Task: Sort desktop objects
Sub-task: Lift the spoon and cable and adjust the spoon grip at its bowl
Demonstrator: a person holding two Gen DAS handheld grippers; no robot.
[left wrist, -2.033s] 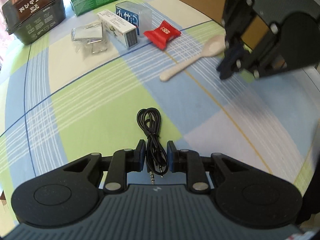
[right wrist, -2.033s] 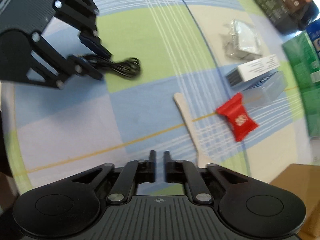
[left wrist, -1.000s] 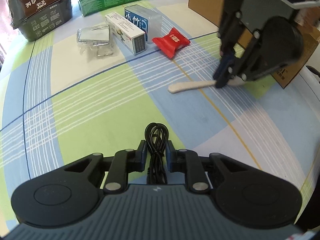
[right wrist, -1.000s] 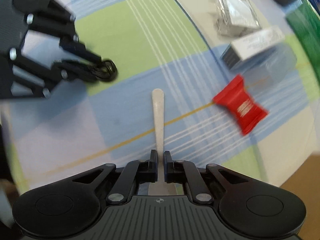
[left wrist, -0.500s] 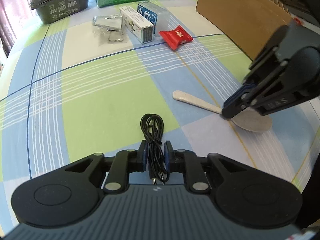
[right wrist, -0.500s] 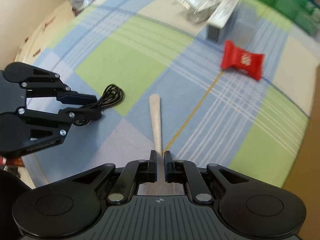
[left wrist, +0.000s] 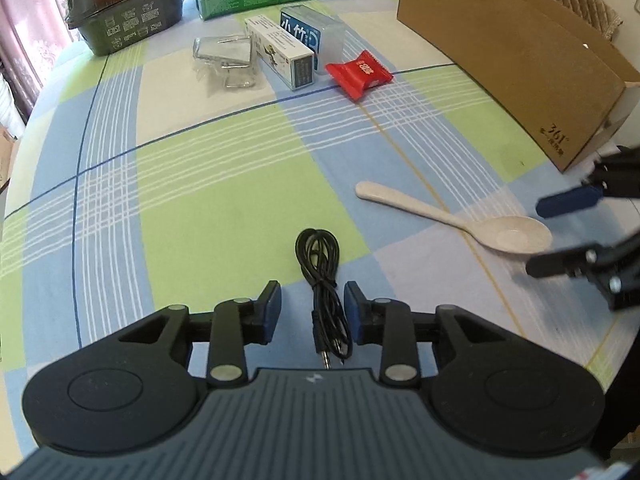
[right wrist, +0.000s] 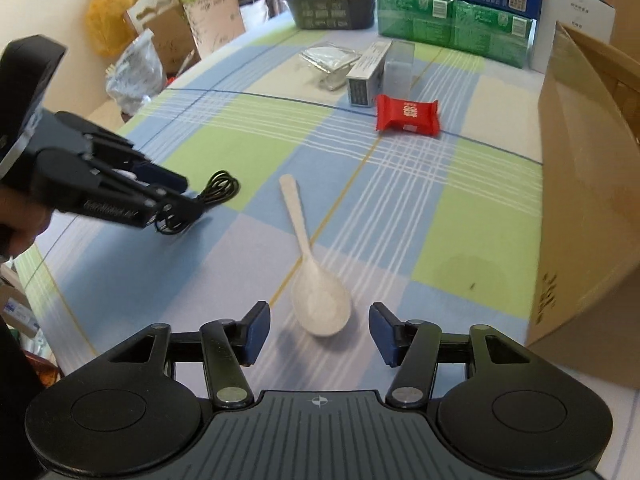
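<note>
Left tool (left wrist: 312, 306): I hold it wide, astride the coiled black cable (left wrist: 323, 280) on the worktop (left wrist: 200, 184).
Right tool (right wrist: 316, 330): wide too, straddling the white spoon (right wrist: 318, 298) bowl, nothing gripped, ready for pinching.

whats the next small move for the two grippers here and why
Probably back both grippers off. The left gripper stands open with the black cable lying loose on the tablecloth between its fingers, and the right gripper is open around the bowl of the white spoon, which also lies flat. Neither is gripped.
</note>
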